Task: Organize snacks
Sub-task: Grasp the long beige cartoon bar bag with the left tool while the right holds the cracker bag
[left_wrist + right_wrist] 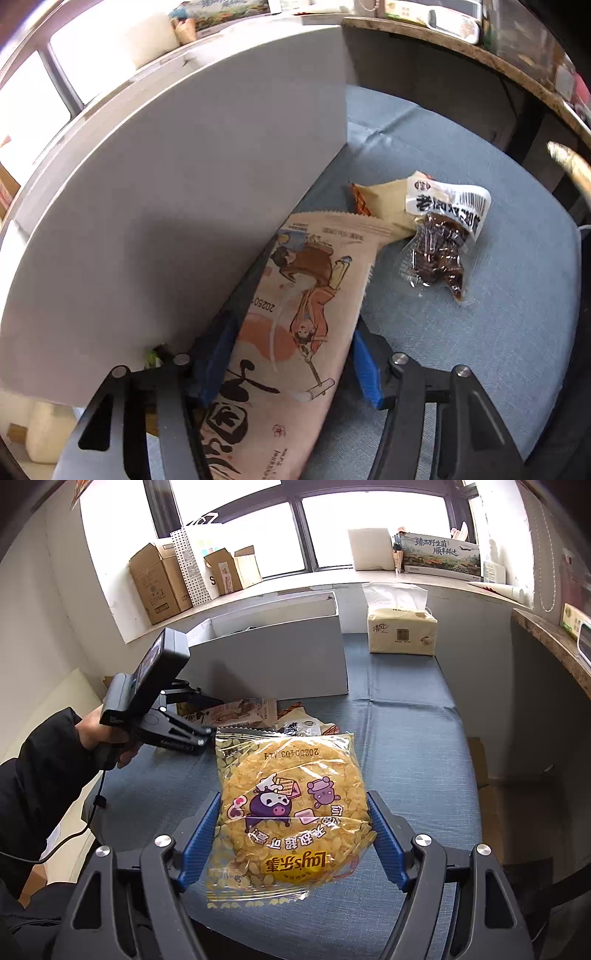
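My left gripper (291, 354) has its blue pads on either side of a long pink snack packet (295, 325) with a cartoon figure printed on it, both pads pressing its edges, so I'm pinching it. The packet runs forward along the blue cloth surface (480, 314), right beside the wall of the grey box (184, 184).

Past its far end lies a beige packet (388, 203), partly under the pink one, and just beside that a clear pouch of dark brown pieces (439, 243) with a white label, flat on the cloth.

Over on my right gripper (293, 834), the pads sit on both sides of a yellow Lay's bag (291, 812) with a purple cartoon on the front. The fingers are spread wide and touch the bag's edges; I cannot tell whether they are squeezing it. The bag lies on the cloth near the front edge.

Beyond it, my left hand (107, 738) grips the other tool down by the grey box, and a tissue pack (402, 631) stands further back.
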Demonstrator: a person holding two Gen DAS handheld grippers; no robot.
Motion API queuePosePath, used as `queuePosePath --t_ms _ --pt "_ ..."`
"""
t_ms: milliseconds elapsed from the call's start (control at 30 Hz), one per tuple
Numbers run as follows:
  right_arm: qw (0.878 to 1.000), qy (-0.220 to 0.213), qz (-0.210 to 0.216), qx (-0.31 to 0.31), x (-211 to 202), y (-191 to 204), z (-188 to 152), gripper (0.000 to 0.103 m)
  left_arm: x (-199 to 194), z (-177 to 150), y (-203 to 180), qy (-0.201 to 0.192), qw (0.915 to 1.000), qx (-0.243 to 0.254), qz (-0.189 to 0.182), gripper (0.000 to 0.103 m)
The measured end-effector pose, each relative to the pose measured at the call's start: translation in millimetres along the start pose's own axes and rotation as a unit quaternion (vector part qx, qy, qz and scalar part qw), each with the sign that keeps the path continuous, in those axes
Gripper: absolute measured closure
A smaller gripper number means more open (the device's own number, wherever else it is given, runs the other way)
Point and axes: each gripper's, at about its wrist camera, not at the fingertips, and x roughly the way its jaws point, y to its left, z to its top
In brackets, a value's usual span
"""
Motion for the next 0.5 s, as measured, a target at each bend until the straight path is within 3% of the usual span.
queuePosePath --t_ms 133,267,500 --pt "1.0 0.001 0.005 -0.001 1.5 3.5 -0.2 0.023 -13.8 -8.6 -0.4 -0.013 0.9996 -0.011 -0.022 0.04" --pt "1.0 0.001 0.007 -0.001 3.1 6.0 0.4 0.023 -45.6 -20.7 -4.8 -0.055 0.9973 -0.038 -0.028 0.04" --pt "1.0 -0.004 0.013 0.003 6.4 9.7 3.6 0.023 -105.7 -49.9 6.8 -0.124 0.9803 -0.147 -0.046 0.046"
